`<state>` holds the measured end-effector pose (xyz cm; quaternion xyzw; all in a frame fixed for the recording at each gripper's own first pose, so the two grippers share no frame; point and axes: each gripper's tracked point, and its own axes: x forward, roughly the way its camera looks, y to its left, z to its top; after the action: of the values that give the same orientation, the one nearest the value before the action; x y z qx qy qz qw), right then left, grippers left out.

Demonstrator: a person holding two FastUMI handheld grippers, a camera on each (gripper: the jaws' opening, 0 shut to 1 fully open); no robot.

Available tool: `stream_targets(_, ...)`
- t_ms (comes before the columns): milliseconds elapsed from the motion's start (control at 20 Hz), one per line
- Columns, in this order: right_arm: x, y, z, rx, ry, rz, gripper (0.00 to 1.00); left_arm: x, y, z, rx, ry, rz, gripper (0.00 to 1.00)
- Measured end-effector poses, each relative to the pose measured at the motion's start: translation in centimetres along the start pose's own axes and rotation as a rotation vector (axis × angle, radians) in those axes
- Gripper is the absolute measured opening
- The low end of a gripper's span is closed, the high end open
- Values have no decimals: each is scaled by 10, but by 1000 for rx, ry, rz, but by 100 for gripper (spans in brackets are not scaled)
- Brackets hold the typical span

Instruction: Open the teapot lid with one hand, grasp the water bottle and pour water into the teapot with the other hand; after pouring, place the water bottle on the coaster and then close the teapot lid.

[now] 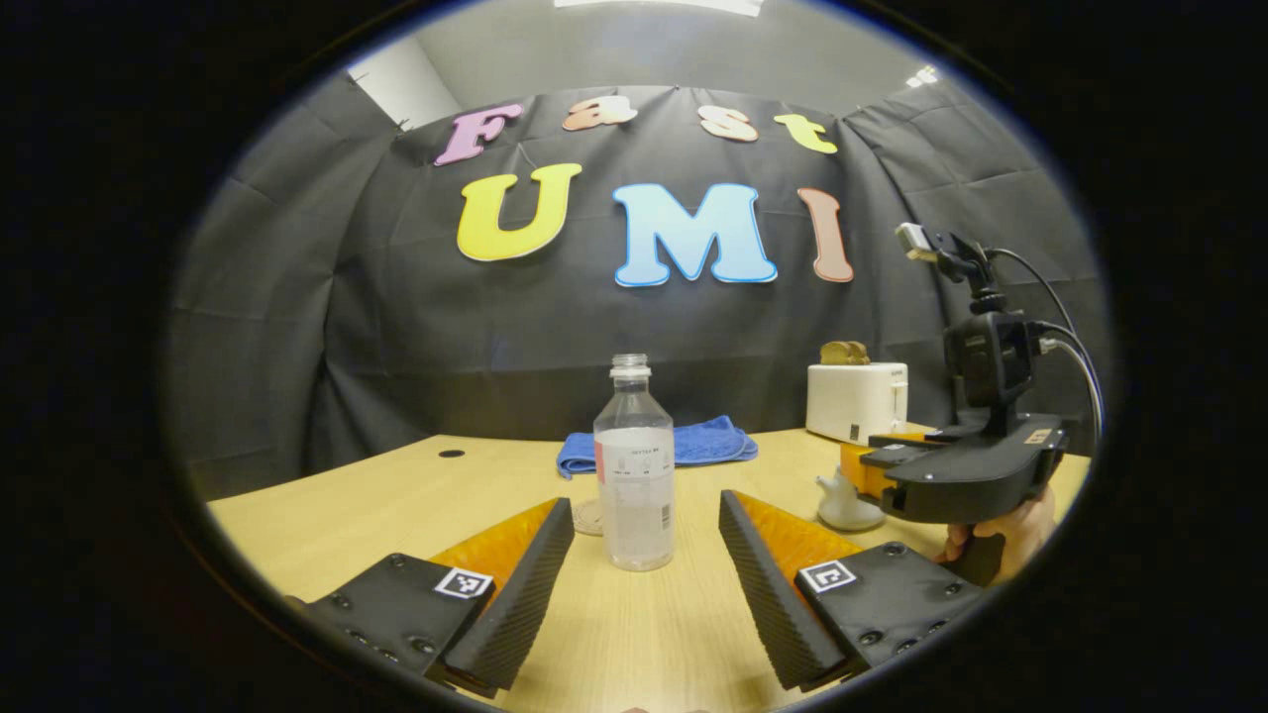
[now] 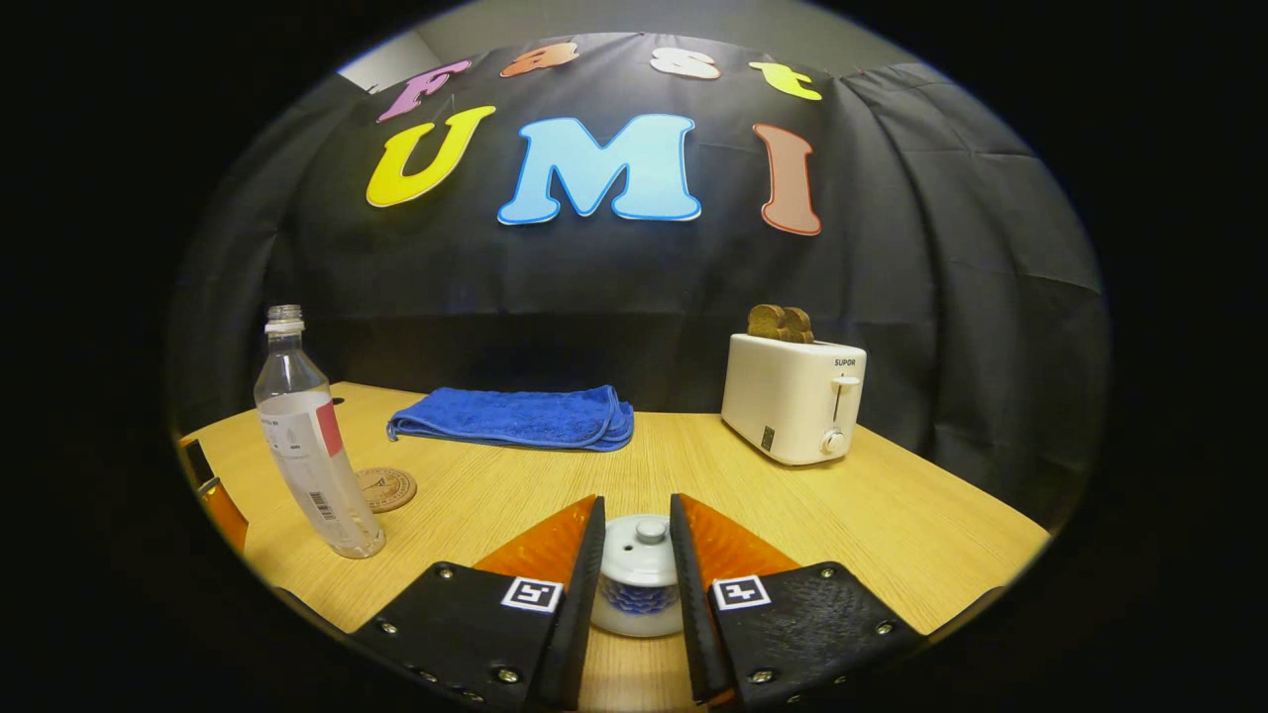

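A clear uncapped water bottle (image 1: 634, 465) stands upright on the wooden table (image 1: 347, 515). It is just beyond the tips of my open left gripper (image 1: 646, 500), centred on the gap and untouched. A round cork coaster (image 2: 385, 488) lies right behind the bottle (image 2: 307, 436). The small white teapot (image 2: 637, 584), with a blue band and its lid (image 2: 639, 545) on, sits under my right gripper (image 2: 637, 500). Those jaws straddle the lid knob (image 2: 651, 530) with a little room on each side. In the left gripper view a hand holds the right gripper (image 1: 872, 470) above the teapot (image 1: 847, 503).
A folded blue towel (image 2: 515, 418) lies at the back middle of the table (image 2: 892, 515). A white toaster (image 2: 792, 396) with toast in it stands at the back right. The left gripper's finger (image 2: 213, 495) shows at the left edge, near the bottle.
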<state>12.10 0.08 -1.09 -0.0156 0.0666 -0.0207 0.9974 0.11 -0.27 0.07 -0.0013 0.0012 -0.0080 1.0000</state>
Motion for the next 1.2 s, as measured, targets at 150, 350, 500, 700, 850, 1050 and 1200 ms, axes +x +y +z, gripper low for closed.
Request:
stream_targets(150, -1, -3, 2, 55, -11, 11, 42, 0, 0, -1, 0, 0, 0, 100)
stream_targets(350, 5, -5, 0, 33, 2, -3, 28, -1, 1, 0, 0, -1, -1, 100)
stream_targets(500, 11, -8, 2, 32, 8, -14, 28, -1, 0, 0, 0, -1, -1, 100)
stream_targets(700, 2, -5, 1, -20, 11, -16, 11, 0, -1, 0, 2, 1, -3, 100)
stream_targets(850, 2, -8, 2, -22, -3, -12, 11, -2, -1, 0, 1, -3, -2, 100)
stream_targets(1050, -6, -9, 11, 9, -38, -1, 11, 0, -1, 0, 2, -2, -4, 100)
stream_targets(1200, -17, -9, 27, 10, -90, 7, 11, -1, 1, 0, 1, -2, 6, 100)
